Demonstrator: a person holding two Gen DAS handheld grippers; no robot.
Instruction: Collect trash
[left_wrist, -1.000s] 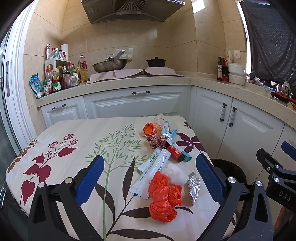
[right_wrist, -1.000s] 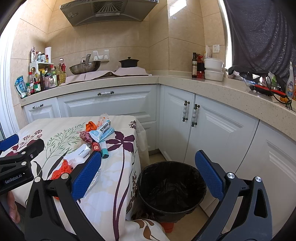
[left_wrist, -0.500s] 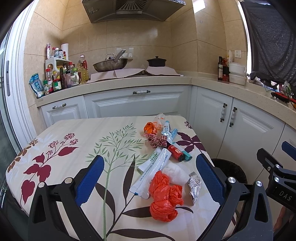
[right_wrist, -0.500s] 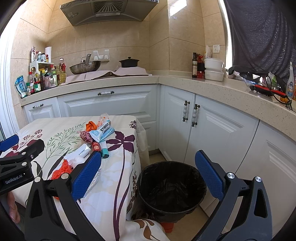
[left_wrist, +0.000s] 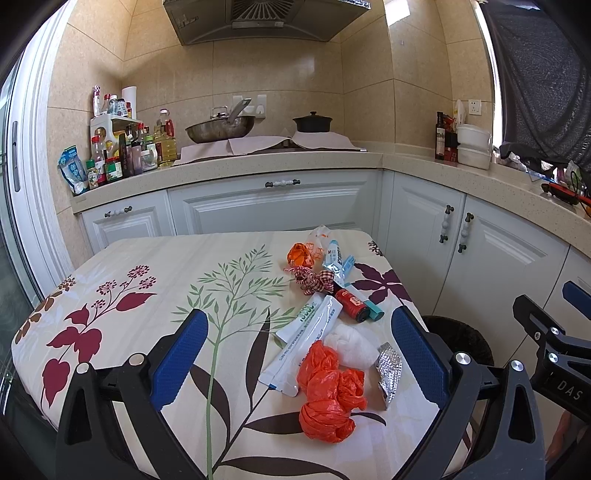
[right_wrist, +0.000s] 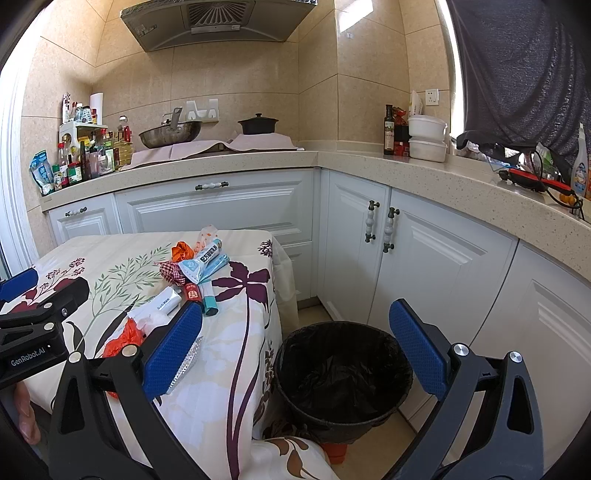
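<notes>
Left gripper (left_wrist: 295, 354) has its blue pads spread wide, gripping nothing, and hangs over the floral tablecloth (left_wrist: 155, 280). Crumpled orange plastic bag (left_wrist: 328, 391) sits between the fingers toward 5 o'clock, with a foil wrapper (left_wrist: 388, 369) just beside it and a white sachet (left_wrist: 306, 343) touching it at 12 — what looks like tissue (left_wrist: 351, 345) is there too. Right gripper (right_wrist: 295, 350) is equally splayed and empty, above the black-lined trash bin (right_wrist: 341, 376) beside the table.
</notes>
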